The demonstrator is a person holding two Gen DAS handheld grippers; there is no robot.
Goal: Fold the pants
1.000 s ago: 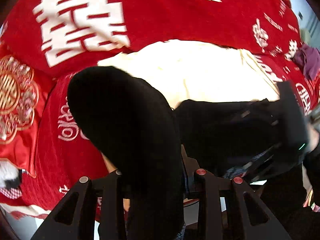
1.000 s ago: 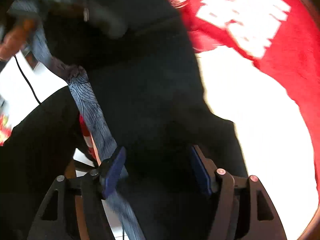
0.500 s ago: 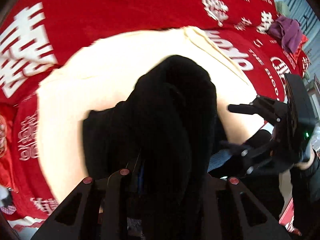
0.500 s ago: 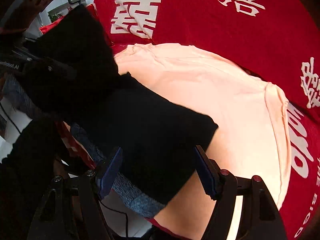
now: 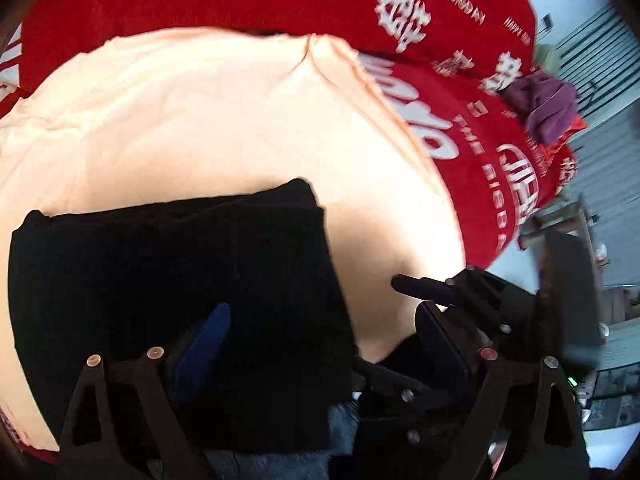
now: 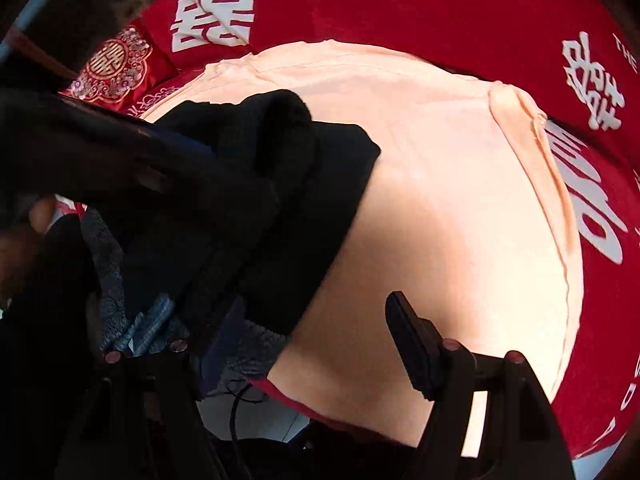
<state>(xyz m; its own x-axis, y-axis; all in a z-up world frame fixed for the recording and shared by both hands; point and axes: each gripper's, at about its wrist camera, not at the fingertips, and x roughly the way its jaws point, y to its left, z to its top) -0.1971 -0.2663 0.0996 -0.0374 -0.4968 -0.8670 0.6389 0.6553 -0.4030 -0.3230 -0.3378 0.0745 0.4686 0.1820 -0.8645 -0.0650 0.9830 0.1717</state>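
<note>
The black pants (image 5: 172, 264) lie folded on a peach cloth (image 5: 200, 112) spread over the bed. My left gripper (image 5: 324, 344) hovers over their near right part. Its jaws are opening; the blue pad (image 5: 204, 344) rests above the fabric and nothing is pinched. In the right wrist view the pants (image 6: 272, 200) bunch at the left. My right gripper (image 6: 312, 344) is open at their near right edge: the right finger (image 6: 412, 344) stands free over the peach cloth (image 6: 440, 168), and the left finger is hidden under the fabric. A grey-blue knit edge (image 6: 252, 348) shows beneath the pants.
A red bedspread (image 5: 240, 0) with white characters surrounds the peach cloth. A purple garment (image 5: 548, 100) lies at its far right. The right gripper's body (image 5: 480, 300) is just right of my left one. The bed's near edge, pale floor and a black cable (image 6: 240, 400) show below.
The pants, which hung bunched from my left gripper, now lie flat and folded on the peach cloth. The left jaws have opened off them. My right gripper has shifted right, its right finger off the fabric.
</note>
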